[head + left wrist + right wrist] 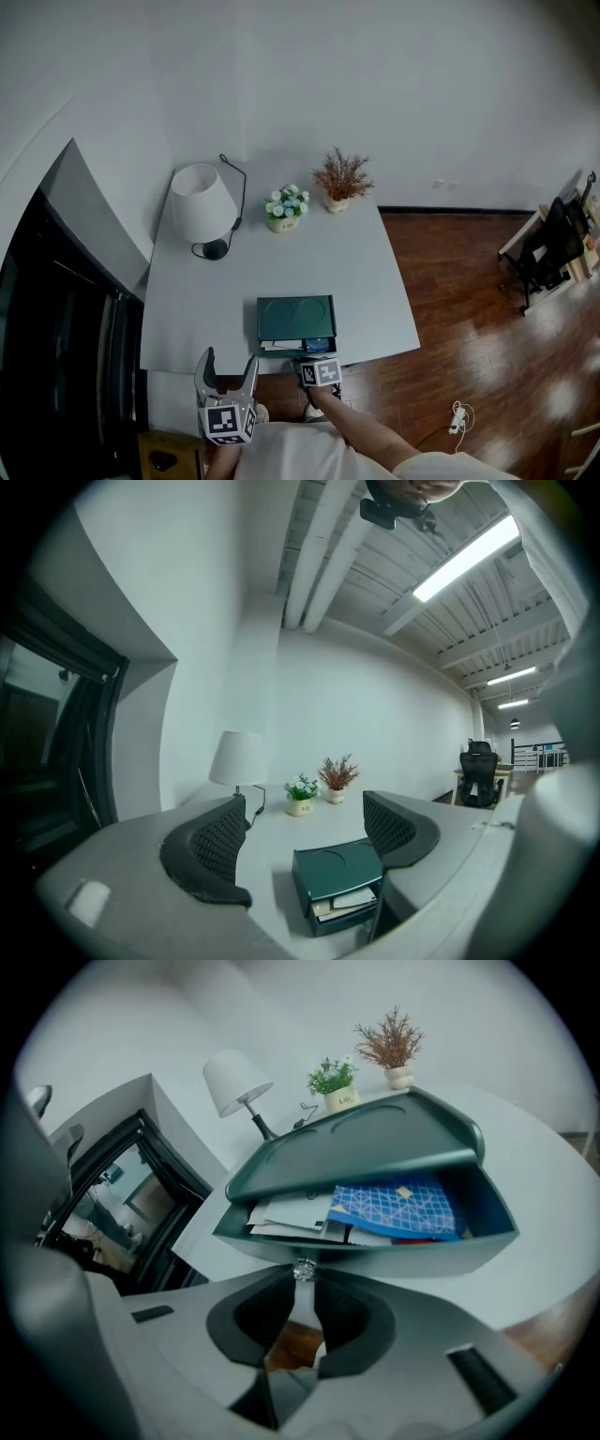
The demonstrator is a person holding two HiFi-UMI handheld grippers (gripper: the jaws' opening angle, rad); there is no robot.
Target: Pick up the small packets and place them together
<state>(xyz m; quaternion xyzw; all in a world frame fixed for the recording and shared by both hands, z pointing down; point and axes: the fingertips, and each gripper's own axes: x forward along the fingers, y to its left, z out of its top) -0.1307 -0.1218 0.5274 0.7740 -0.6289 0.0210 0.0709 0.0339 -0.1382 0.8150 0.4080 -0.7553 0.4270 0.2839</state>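
A dark green drawer box (295,322) (375,1138) (336,864) stands at the front edge of the white table (375,281). Its drawer (412,1252) is pulled out and holds a blue patterned packet (394,1206) (319,344) and pale papers (291,1213). My right gripper (302,1283) (317,359) is at the drawer front, its pads nearly together around the small crystal knob (304,1270). My left gripper (230,362) (305,834) hangs open and empty below the table's front edge, left of the box.
At the back of the table stand a white lamp (202,208), a flower pot (286,208) and a dried plant (342,178). A dark glass-fronted unit (66,337) lies to the left. Wooden floor, a black chair (558,239) and a power strip (457,419) are on the right.
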